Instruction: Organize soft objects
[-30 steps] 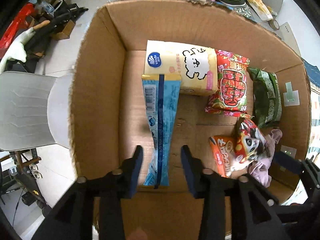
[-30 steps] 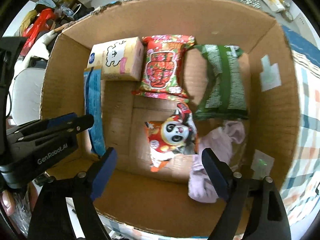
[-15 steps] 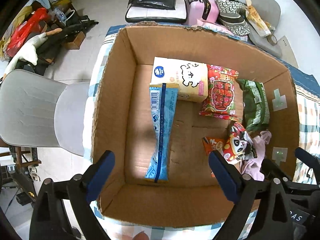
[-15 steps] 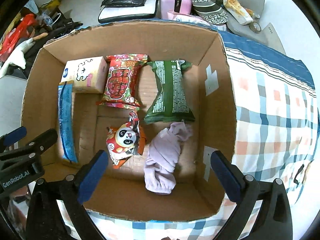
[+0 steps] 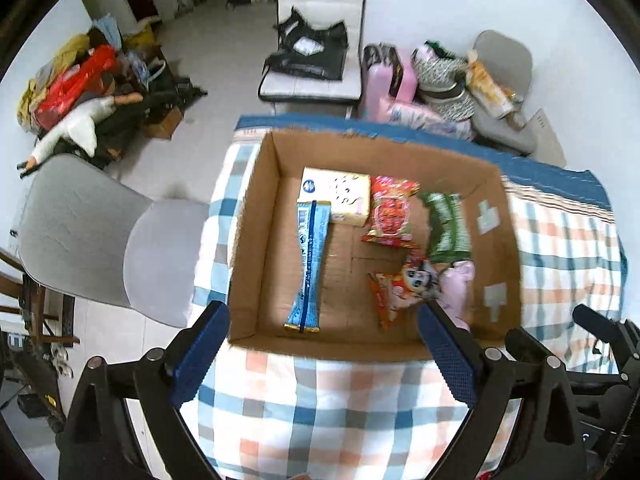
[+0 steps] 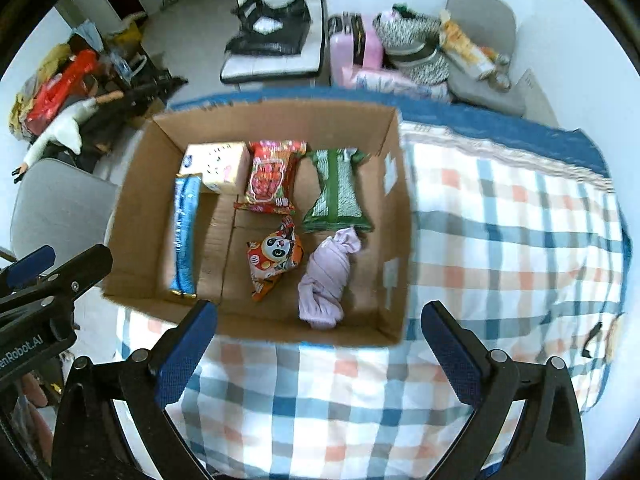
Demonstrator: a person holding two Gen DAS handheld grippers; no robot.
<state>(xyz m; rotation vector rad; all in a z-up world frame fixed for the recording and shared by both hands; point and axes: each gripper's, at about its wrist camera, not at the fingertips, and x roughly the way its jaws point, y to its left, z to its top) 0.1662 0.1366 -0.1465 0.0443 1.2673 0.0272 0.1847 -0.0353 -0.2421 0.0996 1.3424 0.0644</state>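
Note:
An open cardboard box [image 5: 248, 240] [image 6: 136, 216] stands on a checked cloth. Inside lie a long blue packet [image 5: 308, 264] [image 6: 184, 232], a yellow tissue pack [image 5: 340, 196] [image 6: 216, 168], a red snack bag [image 5: 390, 212] [image 6: 272, 180], a green bag [image 5: 446, 224] [image 6: 338, 192], a panda snack bag [image 5: 404, 284] [image 6: 274, 256] and a lilac cloth [image 5: 458, 284] [image 6: 326, 280]. My left gripper [image 5: 324, 356] is open and empty, high above the box's near edge. My right gripper [image 6: 320, 356] is open and empty, likewise above the near edge.
The checked cloth [image 6: 500, 240] covers the table to the right of the box. A grey chair [image 5: 92, 232] stands at the left. A white chair with a black bag [image 5: 316, 52], a pink case [image 5: 384, 76] and floor clutter [image 5: 80, 92] lie beyond.
Both grippers rose up and back out of the box. The left gripper opened wide after letting go of the blue packet, which now lies along the box's left side.

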